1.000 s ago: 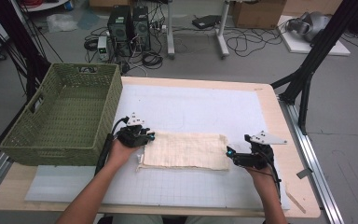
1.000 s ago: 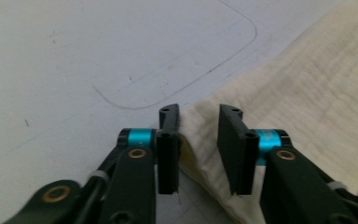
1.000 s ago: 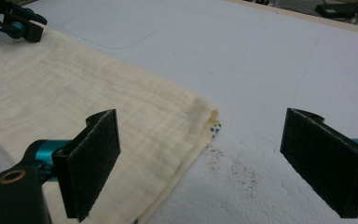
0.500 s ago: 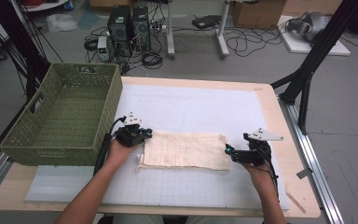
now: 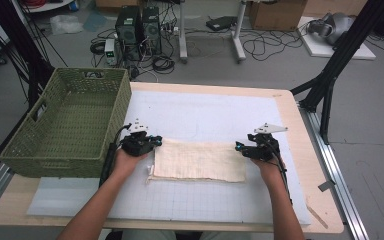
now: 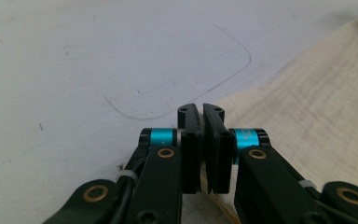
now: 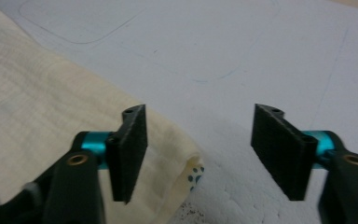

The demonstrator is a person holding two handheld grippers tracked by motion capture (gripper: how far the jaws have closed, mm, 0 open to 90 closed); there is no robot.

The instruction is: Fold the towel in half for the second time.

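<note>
while the cream cloth lies flat on the white mat of the desk, it spans the gap between both tools. left hand-held gripper sits at the cloth's left end, jaws clamped narrow on that edge; in the left gripper view the cloth runs off to its right and a bit of fabric shows between the pads. right hand-held gripper sits at the cloth's right end, jaws half wide and just been closing; in the right gripper view the cloth's folded edge lies between the jaws by the left pad, not pinched. green basket stands just beyond the left hand-held gripper's outer side.
</note>
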